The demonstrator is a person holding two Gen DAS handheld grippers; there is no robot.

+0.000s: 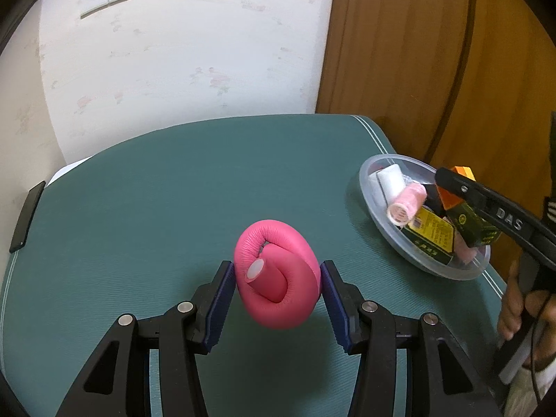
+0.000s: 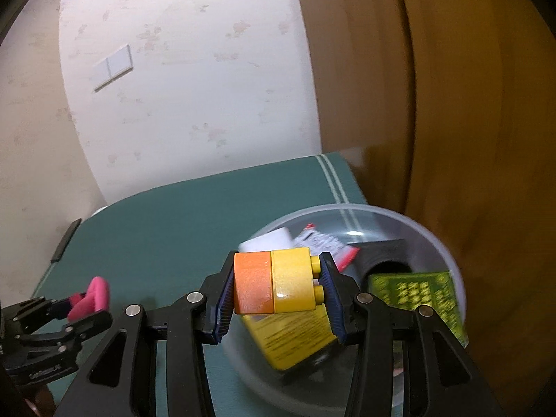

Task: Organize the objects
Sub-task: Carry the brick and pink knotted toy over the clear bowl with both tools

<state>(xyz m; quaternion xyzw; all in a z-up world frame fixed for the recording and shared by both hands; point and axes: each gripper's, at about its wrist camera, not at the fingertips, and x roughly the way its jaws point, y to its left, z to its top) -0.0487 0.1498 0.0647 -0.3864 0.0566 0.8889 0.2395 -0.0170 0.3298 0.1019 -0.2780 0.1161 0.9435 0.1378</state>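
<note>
- Two loads are in hand: the left gripper (image 1: 278, 299) jaws clamp a pink knotted toy (image 1: 276, 278) above the tabletop (image 1: 139, 208).
- Right gripper (image 2: 276, 293) jaws grasp an orange-and-yellow block (image 2: 274, 283) over the clear bowl (image 2: 448, 260).
- Next, probably: release the block inside, then bring the toy across.

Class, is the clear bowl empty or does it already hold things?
It holds things: the clear bowl contains a pink roll, a white roll and yellow-green boxes.

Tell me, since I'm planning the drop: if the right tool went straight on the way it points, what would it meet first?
Probably the clear bowl: the right tool, holding the orange-and-yellow block, points down into it, likely at the white roll or other clutter inside. Depth is unclear.
</note>
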